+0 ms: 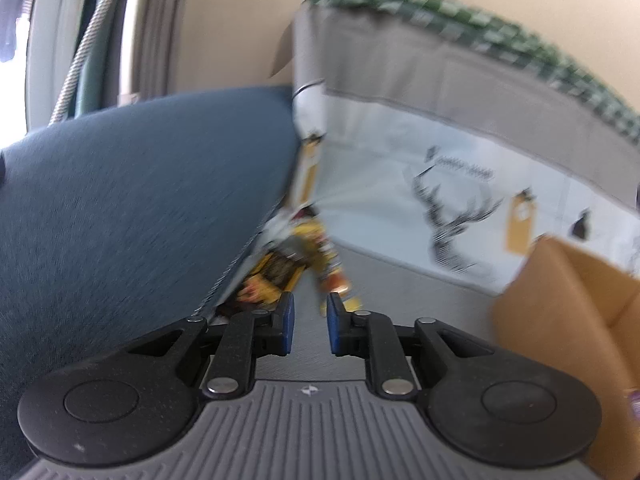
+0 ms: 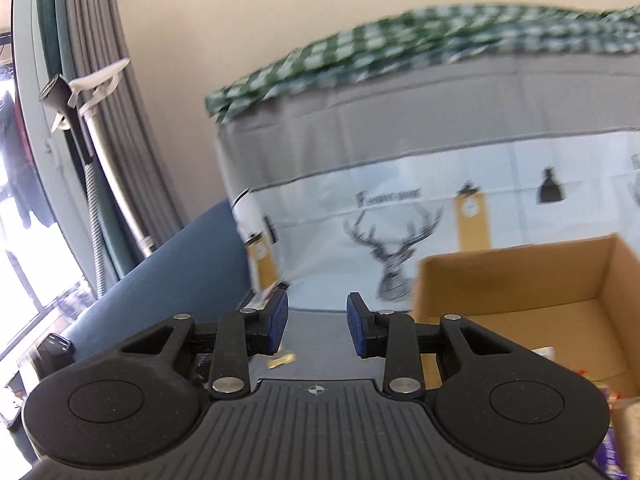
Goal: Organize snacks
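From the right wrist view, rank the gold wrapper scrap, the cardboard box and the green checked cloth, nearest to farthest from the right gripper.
1. Gold wrapper scrap: on the grey surface, just under the right gripper.
2. Cardboard box: open, to its right.
3. Green checked cloth: on top of the deer-print covered furniture, behind.

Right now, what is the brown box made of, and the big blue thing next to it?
The brown box looks like plain corrugated cardboard: matte tan walls, folded corners, open top. The big blue thing looks like woven fabric over padding, probably a cushion or sofa arm: it has a fine cloth grain, a rounded shape and a stitched seam along its edge. Blur hides finer detail.
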`<state>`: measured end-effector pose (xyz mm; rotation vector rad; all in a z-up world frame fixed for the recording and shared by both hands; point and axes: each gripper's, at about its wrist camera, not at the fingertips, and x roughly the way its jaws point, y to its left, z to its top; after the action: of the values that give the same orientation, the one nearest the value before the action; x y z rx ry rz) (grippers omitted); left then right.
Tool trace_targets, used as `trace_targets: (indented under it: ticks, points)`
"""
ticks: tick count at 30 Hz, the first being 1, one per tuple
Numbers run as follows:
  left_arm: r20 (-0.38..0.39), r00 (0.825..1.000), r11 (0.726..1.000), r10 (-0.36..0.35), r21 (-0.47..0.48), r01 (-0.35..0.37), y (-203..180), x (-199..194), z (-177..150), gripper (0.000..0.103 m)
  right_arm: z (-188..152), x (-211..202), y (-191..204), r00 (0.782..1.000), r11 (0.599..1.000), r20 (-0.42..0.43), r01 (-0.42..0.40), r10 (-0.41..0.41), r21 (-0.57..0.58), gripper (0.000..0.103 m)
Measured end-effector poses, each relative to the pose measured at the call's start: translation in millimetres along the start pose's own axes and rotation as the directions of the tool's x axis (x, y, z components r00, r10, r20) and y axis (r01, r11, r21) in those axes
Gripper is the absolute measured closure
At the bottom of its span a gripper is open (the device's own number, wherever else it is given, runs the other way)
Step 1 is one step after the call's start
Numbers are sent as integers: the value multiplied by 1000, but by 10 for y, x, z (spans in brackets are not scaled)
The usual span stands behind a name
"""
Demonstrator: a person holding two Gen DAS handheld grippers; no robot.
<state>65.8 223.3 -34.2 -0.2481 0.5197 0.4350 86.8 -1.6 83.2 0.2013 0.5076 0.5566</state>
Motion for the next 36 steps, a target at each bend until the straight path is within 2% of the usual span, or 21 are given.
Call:
trace_targets:
  ticks: [3,5,7,12,17,22,24,28,31,32,33,34,35,36]
  points:
    - [-36,997,998,64,-11,-65,31,173,8,76,148,301,128,994,999,-102,-45,46,9,66]
    - [-18,996,996,83,10,-83,9,234,11,56,183,528,228,986,998,-153,-63,62,-2,58]
    - [-12,995,994,100,34,-99,-31,300,4,51,155,774,304,980,998,-191,-66,62,-15,55]
    - [-16,990,988,139,77,-137,-84,526,20,48,78,1464,400,950,996,-305,-83,70,-29,52]
    - [-55,982,977,179,127,-171,-103,844,20,45,-7,2041,417,918,992,-392,-103,64,-78,48]
    - [-102,972,964,211,187,-189,-113,1076,-10,44,-124,2678,427,867,979,-494,-151,65,-136,47]
    - [-119,969,959,217,209,-189,-119,1148,-24,43,-178,2898,441,847,973,-527,-174,69,-152,42]
    - [-127,971,964,204,197,-176,-91,1190,-18,43,-331,3240,463,802,963,-593,-216,80,-163,41]
    - [-128,972,968,195,183,-170,-67,1210,-19,43,-457,3380,463,787,956,-616,-212,43,-204,52]
    - [-131,973,971,190,174,-166,-51,1218,-16,46,-473,3388,439,792,957,-610,-201,33,-209,70]
    - [-132,974,973,184,165,-162,-31,1213,-13,50,-467,3377,402,799,961,-601,-192,34,-201,94]
    - [-131,973,973,189,160,-168,-16,1226,-17,57,-447,3362,342,790,969,-610,-194,61,-155,94]
    - [-132,974,975,186,150,-166,8,1227,-14,59,-419,3322,290,789,974,-609,-190,76,-126,94]
    - [-134,975,977,178,141,-159,34,1214,-6,59,-384,3240,261,799,976,-597,-175,63,-131,94]
